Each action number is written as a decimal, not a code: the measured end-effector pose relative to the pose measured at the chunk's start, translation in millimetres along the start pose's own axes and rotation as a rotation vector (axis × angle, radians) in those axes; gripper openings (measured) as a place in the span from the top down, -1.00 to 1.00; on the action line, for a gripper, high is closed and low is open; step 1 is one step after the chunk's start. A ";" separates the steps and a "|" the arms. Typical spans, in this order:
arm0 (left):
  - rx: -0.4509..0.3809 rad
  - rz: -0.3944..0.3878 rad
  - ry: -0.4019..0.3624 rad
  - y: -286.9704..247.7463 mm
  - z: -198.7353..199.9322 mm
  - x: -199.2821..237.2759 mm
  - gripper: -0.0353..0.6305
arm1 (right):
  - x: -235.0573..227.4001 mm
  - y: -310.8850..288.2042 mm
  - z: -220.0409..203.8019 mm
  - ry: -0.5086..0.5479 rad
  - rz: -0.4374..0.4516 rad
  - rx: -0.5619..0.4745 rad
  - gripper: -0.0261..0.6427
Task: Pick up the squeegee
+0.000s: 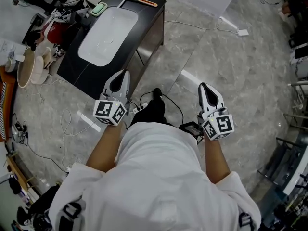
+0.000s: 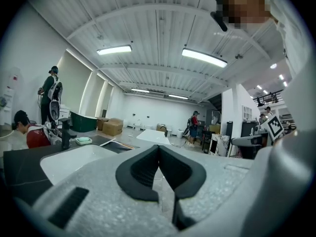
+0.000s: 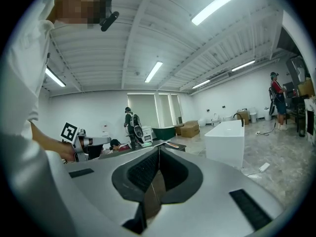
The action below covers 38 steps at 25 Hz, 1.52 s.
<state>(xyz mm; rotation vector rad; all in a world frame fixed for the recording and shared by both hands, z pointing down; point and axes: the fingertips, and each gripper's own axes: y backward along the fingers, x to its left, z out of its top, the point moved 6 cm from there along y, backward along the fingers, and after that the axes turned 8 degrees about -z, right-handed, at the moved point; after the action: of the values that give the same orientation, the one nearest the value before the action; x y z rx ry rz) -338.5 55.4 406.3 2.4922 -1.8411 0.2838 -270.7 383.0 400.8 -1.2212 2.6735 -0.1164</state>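
Head view: left gripper (image 1: 126, 73) and right gripper (image 1: 202, 85) near, over floor. Squeegee (image 1: 142, 2) lies at black table's (image 1: 147, 20) far edge, beyond white basin (image 1: 108, 35).
Left gripper view: jaws clenched, nothing between.
Right gripper view: jaws clenched, nothing held.

Nothing legible for me right now: no words, brands or numbers. Only black-and-white square markers (image 1: 110, 111), without letters, on the left tongs (image 1: 125, 74) and right tongs (image 1: 202, 86).
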 end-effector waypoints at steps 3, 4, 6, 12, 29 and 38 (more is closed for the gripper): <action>-0.016 0.022 -0.010 -29.5 7.9 24.4 0.85 | -14.9 -34.6 9.9 0.022 0.016 0.012 0.88; -0.019 0.034 -0.021 -38.9 10.8 34.4 0.85 | -18.2 -48.6 14.9 0.031 0.023 0.013 0.88; -0.015 0.056 -0.067 -57.3 18.8 54.7 0.85 | -21.7 -78.7 28.1 0.055 0.046 0.009 0.88; -0.042 0.077 -0.049 -106.5 38.2 106.4 0.85 | -29.8 -164.6 67.3 0.100 0.100 0.003 0.88; -0.075 0.207 0.059 -200.9 37.6 178.5 0.85 | -83.6 -323.1 94.6 0.102 0.190 0.002 0.88; -0.118 0.389 0.020 -273.9 71.9 202.0 0.85 | -142.5 -442.6 128.0 0.092 0.365 -0.019 0.88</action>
<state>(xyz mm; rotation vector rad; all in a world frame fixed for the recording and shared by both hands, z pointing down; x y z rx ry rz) -11.7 -63.0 391.7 2.0353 -2.2524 0.1995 174.8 201.8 364.9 -0.7291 2.9310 -0.0932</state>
